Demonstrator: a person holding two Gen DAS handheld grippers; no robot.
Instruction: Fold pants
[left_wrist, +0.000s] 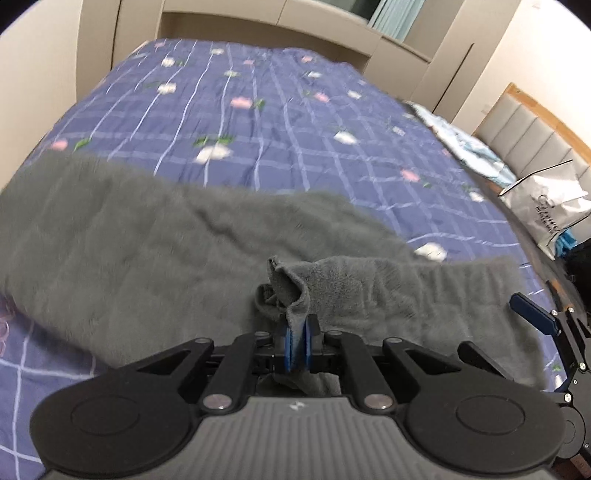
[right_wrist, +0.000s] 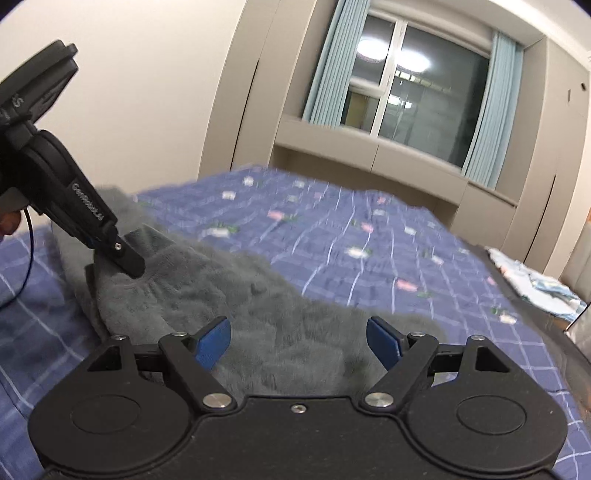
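Grey fleece pants (left_wrist: 147, 251) lie spread across a blue checked bedspread (left_wrist: 258, 122). My left gripper (left_wrist: 297, 345) is shut on a bunched edge of the pants (left_wrist: 291, 291) and holds it slightly lifted. My right gripper (right_wrist: 299, 341) is open and empty, hovering just above the pants (right_wrist: 280, 317). The right gripper shows in the left wrist view (left_wrist: 543, 321) at the right edge. The left gripper shows in the right wrist view (right_wrist: 125, 258) at the left, pinching the fabric.
A grey shopping bag (left_wrist: 546, 206) and light blue bedding (left_wrist: 465, 144) lie at the bed's right side near a padded headboard (left_wrist: 532, 133). Beige cabinets (right_wrist: 388, 151) and a curtained window (right_wrist: 413, 96) stand beyond the bed.
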